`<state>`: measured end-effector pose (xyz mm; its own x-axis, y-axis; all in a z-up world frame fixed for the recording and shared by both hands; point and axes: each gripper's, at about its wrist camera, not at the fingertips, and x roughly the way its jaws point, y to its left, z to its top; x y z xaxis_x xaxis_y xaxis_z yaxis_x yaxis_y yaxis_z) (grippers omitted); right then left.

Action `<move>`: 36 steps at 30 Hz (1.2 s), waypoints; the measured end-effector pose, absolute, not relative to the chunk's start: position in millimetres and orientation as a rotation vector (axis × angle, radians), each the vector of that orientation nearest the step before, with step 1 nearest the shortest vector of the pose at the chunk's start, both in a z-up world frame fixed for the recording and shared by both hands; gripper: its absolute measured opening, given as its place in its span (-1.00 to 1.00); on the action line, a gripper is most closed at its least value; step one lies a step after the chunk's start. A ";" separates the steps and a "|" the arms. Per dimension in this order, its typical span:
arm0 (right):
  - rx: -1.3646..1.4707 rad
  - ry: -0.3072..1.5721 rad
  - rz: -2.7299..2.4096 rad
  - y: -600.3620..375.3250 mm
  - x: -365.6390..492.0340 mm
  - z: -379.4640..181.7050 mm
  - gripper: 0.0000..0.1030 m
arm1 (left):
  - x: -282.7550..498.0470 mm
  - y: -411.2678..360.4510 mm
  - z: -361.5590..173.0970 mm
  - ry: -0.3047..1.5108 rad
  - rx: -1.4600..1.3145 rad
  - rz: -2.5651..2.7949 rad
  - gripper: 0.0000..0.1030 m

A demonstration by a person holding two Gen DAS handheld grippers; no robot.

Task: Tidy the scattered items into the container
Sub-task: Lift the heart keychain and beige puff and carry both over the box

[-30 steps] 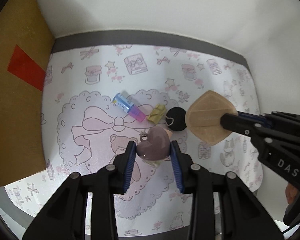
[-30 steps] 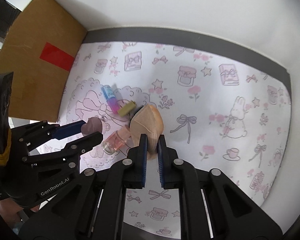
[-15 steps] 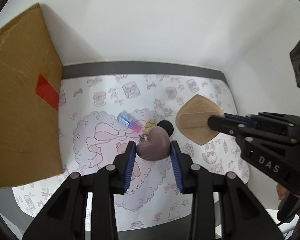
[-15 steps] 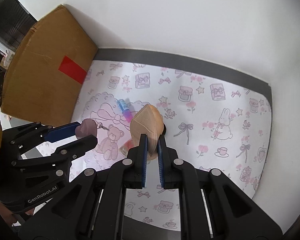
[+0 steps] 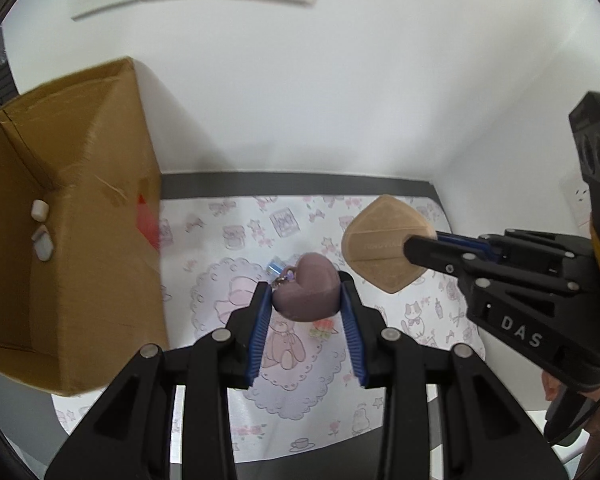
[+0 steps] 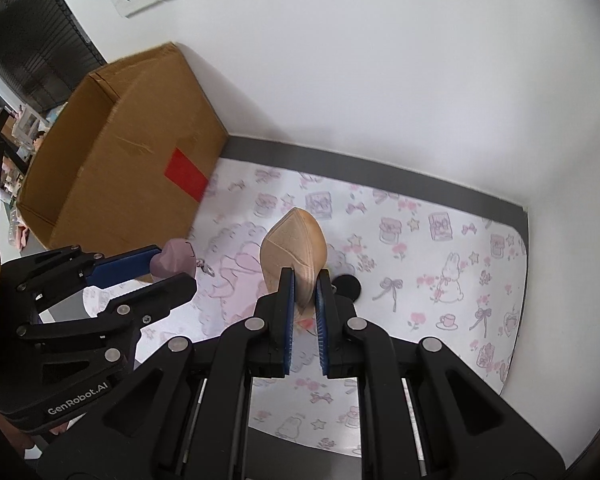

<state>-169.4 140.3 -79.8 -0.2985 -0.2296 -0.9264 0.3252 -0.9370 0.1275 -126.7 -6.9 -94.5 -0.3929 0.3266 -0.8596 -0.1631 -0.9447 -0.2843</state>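
Note:
My left gripper [image 5: 305, 300] is shut on a mauve heart-shaped case [image 5: 306, 292] with a small keyring, held high above the mat; it also shows in the right wrist view [image 6: 172, 262]. My right gripper [image 6: 304, 284] is shut on a tan diamond-shaped makeup sponge [image 6: 294, 248], seen in the left wrist view [image 5: 384, 244] to the right of the heart. The open cardboard box [image 5: 80, 200] stands at the left, with two small white items [image 5: 40, 224] inside. Both grippers hover beside the box [image 6: 132, 160].
A pink-patterned mat [image 6: 420, 264] covers the table. A black round item [image 6: 348, 282] lies on it below the sponge. A blue tube [image 5: 276, 268] and a small bottle [image 5: 322, 328] lie partly hidden under the heart. White walls stand behind and at right.
Both grippers have risen well above the mat with their items. The box's open top has come into view at the left.

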 end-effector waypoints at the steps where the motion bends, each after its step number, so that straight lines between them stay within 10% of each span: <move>1: 1.597 0.124 -2.288 135.0 -169.1 -75.5 -0.81 | -126.2 -12.6 -90.4 -0.224 -1.516 2.400 -0.33; 36: 1.356 0.252 -2.258 -71.4 -162.5 -8.9 -0.81 | -121.3 -204.6 -25.8 -0.353 -1.381 2.620 -0.33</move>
